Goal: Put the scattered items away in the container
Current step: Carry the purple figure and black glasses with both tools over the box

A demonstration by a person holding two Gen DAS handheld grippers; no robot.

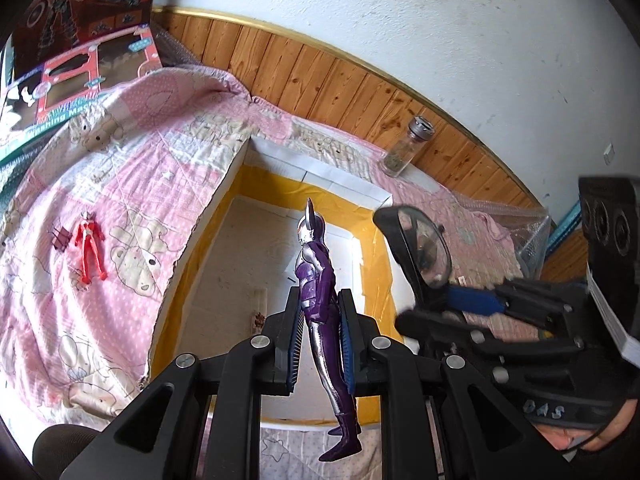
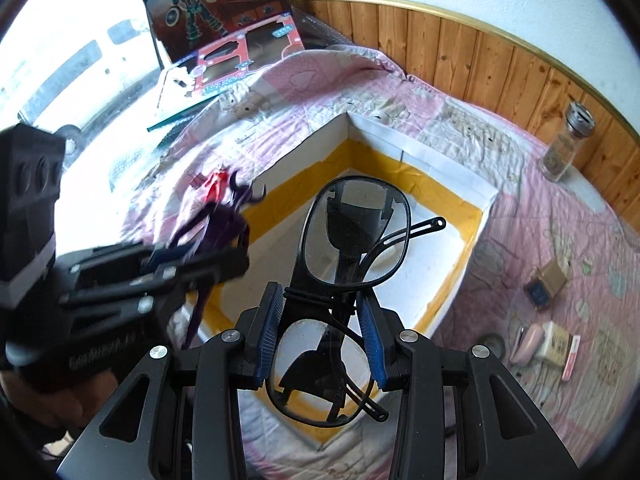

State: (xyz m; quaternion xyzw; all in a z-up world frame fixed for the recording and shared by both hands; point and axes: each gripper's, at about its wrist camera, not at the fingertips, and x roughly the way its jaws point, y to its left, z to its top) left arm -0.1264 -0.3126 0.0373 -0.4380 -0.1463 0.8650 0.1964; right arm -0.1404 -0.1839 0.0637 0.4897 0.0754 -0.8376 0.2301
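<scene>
A white box with yellow tape inside sits on the pink quilt. My left gripper is shut on a purple and silver figure, held upright over the box; the same figure appears blurred in the right wrist view. My right gripper is shut on black-framed glasses, also above the box; those glasses show at the right of the left wrist view. A red figure lies on the quilt left of the box, beside a small dark red piece.
A glass jar with a metal lid stands by the wood-panelled wall. Toy boxes lean at the far corner. A small cardboard box, a pink case and a card pack lie right of the container.
</scene>
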